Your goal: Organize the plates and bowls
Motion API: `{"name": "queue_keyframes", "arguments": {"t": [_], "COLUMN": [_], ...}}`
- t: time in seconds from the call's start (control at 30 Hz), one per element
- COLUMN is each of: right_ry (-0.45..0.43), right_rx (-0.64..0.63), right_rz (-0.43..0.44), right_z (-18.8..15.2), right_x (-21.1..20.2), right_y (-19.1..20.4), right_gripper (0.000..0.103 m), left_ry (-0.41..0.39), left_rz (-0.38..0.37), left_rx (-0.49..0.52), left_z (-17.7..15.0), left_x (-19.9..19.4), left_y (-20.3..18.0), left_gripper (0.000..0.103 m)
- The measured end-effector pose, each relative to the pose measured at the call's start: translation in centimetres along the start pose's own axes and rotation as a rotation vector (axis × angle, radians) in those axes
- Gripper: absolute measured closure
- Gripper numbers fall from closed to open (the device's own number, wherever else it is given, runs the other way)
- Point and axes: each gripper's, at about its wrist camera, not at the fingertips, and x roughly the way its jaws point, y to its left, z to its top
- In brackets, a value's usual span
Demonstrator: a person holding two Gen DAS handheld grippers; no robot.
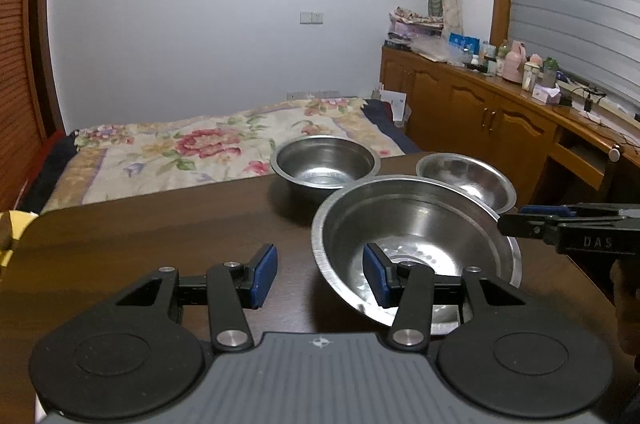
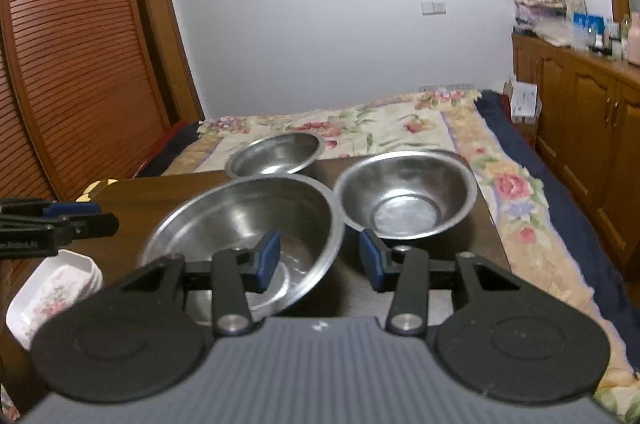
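L gripper [image 1: 320, 274]: jaws parted, nothing between pads, R pad hanging over near-left rim of big steel bowl [image 1: 416, 248], L pad over bare tabletop. Straddling the rim without touching, prob. lined up for a rim pinch.

R gripper [image 2: 318, 262]: also parted, empty; L pad over big bowl's near-right rim, R pad over the gap toward the mid-size bowl [image 2: 406, 198]. Mirrors the L side, so likely a two-handed lift of the widest bowl by opposite edges.

Outward: 3 steel bowls clustered at far-right part of dark wood table [image 1: 160, 236]. Big one nearest, rim looks to touch or overlap the mid-size one beside it; deep bowl [image 1: 324, 164] behind, close, contact unclear. All upright, empty, not yet nested.

White floral dish stack [image 2: 56, 284] at lower left in R view, well apart from bowls; seems off or below table edge, can't tell. Plates look grouped already; bowls seemingly the step in hand.

Beyond: floral bedspread [image 1: 180, 148], wooden cabinets [image 1: 480, 108] w/ clutter on top.
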Motion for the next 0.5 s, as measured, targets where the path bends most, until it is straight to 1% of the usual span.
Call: {"name": "queue_keyframes", "arguments": {"t": [0.27, 0.4, 0.5], "right_ry": [0.026, 0.038, 0.041], "right_rx": [0.029, 0.055, 0.057], "right_rz": [0.084, 0.111, 0.116], "right_z": [-0.4, -0.4, -0.4], "right_x": [0.8, 1.4, 1.8], "right_y": [-0.8, -1.4, -1.4], "right_gripper": [0.057, 0.057, 0.057], "left_ry": [0.046, 0.059, 0.068], "left_rz": [0.009, 0.005, -0.003], "left_rx": [-0.055, -0.060, -0.066], "left_z": [0.1, 0.0, 0.0], "left_x": [2.3, 3.0, 3.5], "left_y": [0.3, 0.2, 0.3], "left_gripper": [0.053, 0.054, 0.056]}}
